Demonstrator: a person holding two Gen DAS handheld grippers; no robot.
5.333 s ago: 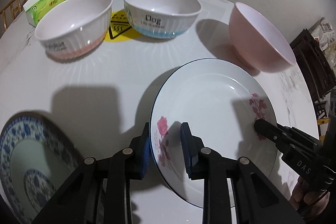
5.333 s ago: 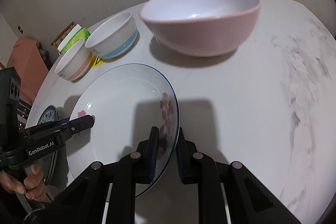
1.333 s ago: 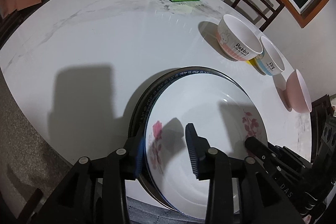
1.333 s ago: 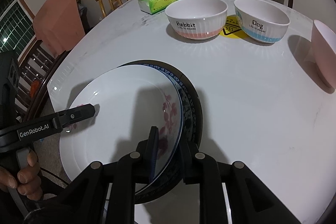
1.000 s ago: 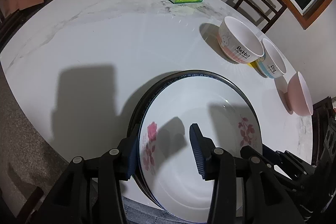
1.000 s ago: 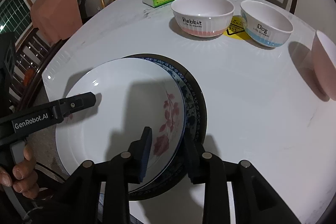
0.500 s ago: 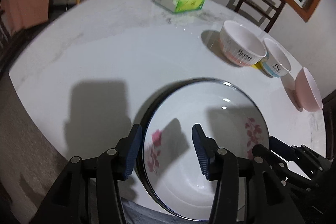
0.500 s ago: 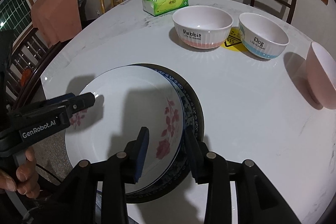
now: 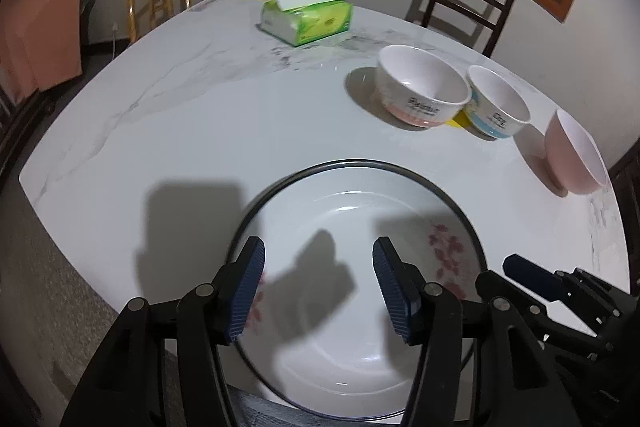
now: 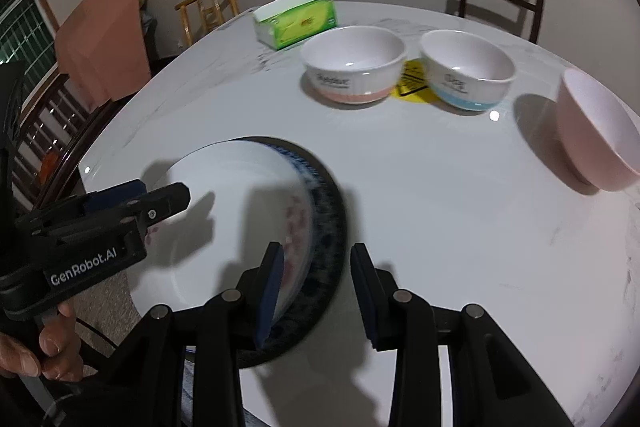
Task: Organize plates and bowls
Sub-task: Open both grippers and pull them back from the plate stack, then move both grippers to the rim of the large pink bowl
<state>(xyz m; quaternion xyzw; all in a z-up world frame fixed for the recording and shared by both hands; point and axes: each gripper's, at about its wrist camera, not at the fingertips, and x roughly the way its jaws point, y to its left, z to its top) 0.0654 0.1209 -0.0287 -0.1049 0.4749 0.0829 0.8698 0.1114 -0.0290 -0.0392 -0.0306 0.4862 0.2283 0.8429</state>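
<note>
A white plate with pink flowers (image 9: pixel 352 227) lies on a dark blue patterned plate (image 10: pixel 330 223) at the near edge of the marble table (image 9: pixel 200 115). My left gripper (image 9: pixel 320 267) hovers over the white plate's left part; its jaws are opening, with no pad on the plate. My right gripper (image 10: pixel 318 267) stands open above the right rims of both plates, touching neither. Each gripper shows in the other's view: left gripper (image 10: pixel 160 197), right gripper (image 9: pixel 520 267). Further back stand a pink-banded bowl (image 9: pixel 420 91), a blue-banded bowl (image 9: pixel 496 103) and a plain pink bowl (image 9: pixel 576 155).
A green tissue box (image 9: pixel 308 15) lies at the far side of the table. A yellow sticker (image 10: pixel 412 87) shows between the two banded bowls. Wooden chairs (image 9: pixel 468 7) stand behind the table. A hand (image 10: pixel 36 343) holds the left gripper's handle.
Both grippers carried the white plate onto the blue plate, then let go. Their jaws spread and both have drawn back and up from the rims.
</note>
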